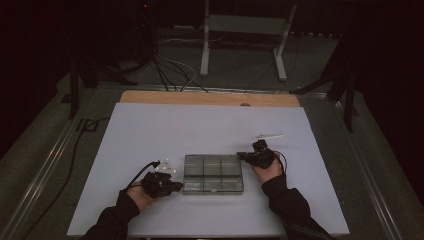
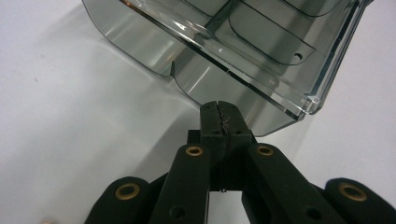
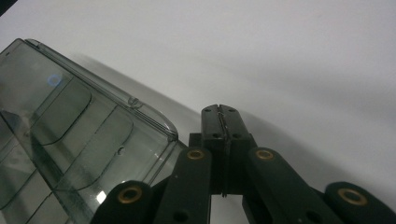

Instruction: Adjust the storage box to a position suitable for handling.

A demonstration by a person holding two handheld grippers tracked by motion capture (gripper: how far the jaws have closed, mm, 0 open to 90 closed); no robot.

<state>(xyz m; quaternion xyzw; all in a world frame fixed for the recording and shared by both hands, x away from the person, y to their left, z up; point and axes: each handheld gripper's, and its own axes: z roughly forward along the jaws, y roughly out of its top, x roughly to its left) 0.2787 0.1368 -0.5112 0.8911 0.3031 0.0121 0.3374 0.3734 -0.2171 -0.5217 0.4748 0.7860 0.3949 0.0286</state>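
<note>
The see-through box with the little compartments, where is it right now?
In the high view the box sits near the front middle of the white sheet, between the left tongs and the right tongs.

Table (image 1: 210,97): wooden top, its bare strip showing along the far edge beyond the sheet.
Sheet (image 1: 165,130): white, spread over nearly the whole table, flat.
Box (image 1: 213,174): smoky clear plastic with compartments, lying flat on the sheet, toward its near edge, roughly midway across.
Clear strip (image 1: 266,135): small, lying on the sheet beyond the box and to its right, well apart.
</note>
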